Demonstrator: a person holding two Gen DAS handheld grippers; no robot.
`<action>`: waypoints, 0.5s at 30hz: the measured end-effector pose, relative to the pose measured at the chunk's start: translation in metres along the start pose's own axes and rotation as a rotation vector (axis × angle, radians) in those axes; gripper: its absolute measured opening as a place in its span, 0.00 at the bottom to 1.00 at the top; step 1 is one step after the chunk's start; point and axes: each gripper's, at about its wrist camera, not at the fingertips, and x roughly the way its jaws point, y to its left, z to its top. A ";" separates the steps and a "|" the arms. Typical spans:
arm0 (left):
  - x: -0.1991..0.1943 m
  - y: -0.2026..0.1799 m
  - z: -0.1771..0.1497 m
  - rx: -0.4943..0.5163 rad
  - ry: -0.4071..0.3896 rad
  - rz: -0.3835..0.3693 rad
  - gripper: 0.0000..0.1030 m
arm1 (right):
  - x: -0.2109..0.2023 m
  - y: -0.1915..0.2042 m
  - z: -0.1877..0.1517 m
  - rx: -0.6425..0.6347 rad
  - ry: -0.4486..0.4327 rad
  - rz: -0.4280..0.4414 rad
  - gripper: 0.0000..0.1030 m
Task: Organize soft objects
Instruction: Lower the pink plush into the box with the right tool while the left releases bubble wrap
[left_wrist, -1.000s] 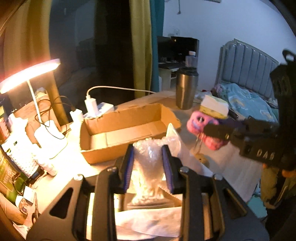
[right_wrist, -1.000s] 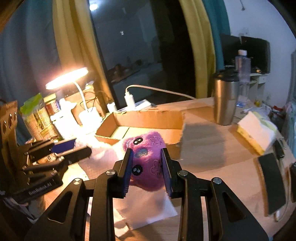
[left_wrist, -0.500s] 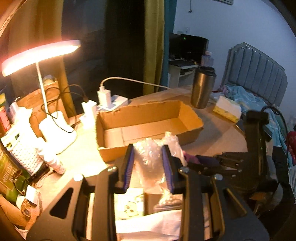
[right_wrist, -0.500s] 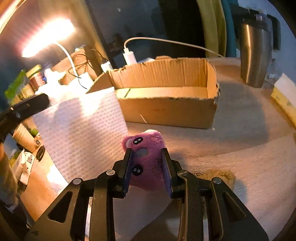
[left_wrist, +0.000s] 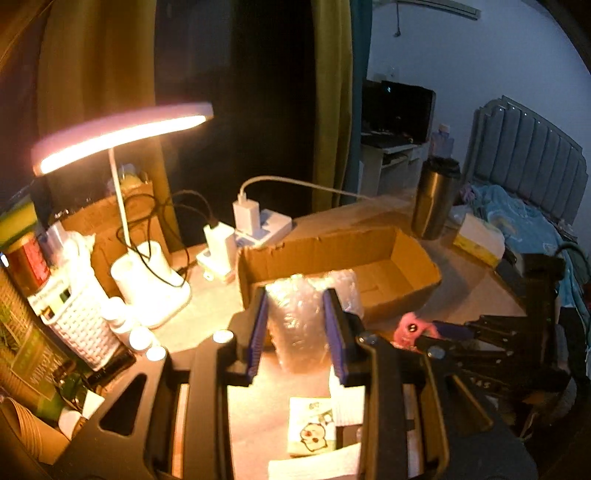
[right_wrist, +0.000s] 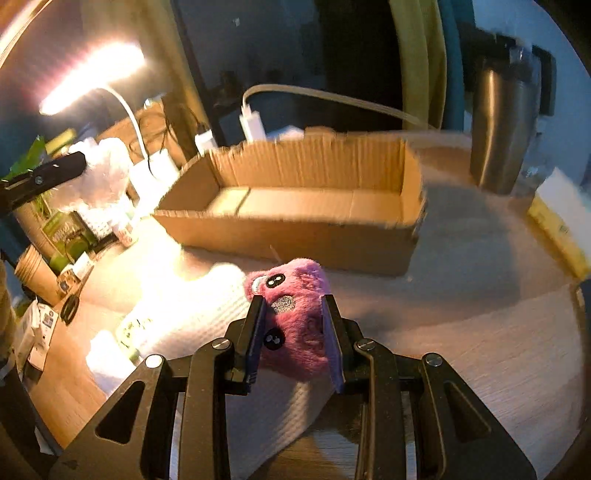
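Note:
My left gripper (left_wrist: 297, 306) is shut on a wad of clear bubble wrap (left_wrist: 301, 325) and holds it above the table, just in front of an open cardboard box (left_wrist: 402, 273). My right gripper (right_wrist: 293, 306) is shut on a pink plush toy (right_wrist: 295, 310) with black eyes, held over a white paper towel (right_wrist: 221, 317) in front of the same box (right_wrist: 295, 236). In the left wrist view the right gripper (left_wrist: 424, 330) and the plush (left_wrist: 408, 328) show low at the right. In the right wrist view the left gripper (right_wrist: 79, 164) with the bubble wrap (right_wrist: 99, 173) shows at the left.
A lit desk lamp (left_wrist: 122, 136) and chargers with cables (left_wrist: 243, 218) stand behind the box on the left. A steel tumbler (right_wrist: 502, 133) and a yellow-white sponge (left_wrist: 476, 240) are at the right. A white basket (left_wrist: 79, 321), bottles and clutter line the left edge.
My left gripper has carried the bubble wrap forward, closer to the box. My right gripper has moved the plush lower and nearer the box front; both grips are unchanged.

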 end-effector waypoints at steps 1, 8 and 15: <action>-0.001 0.001 0.003 -0.001 -0.006 0.000 0.30 | -0.007 0.001 0.004 -0.008 -0.017 -0.004 0.31; 0.004 -0.001 0.018 -0.008 -0.029 -0.025 0.30 | -0.054 0.009 0.036 -0.066 -0.141 -0.063 0.31; 0.021 -0.001 0.034 -0.030 -0.040 -0.053 0.30 | -0.062 0.003 0.061 -0.095 -0.180 -0.094 0.31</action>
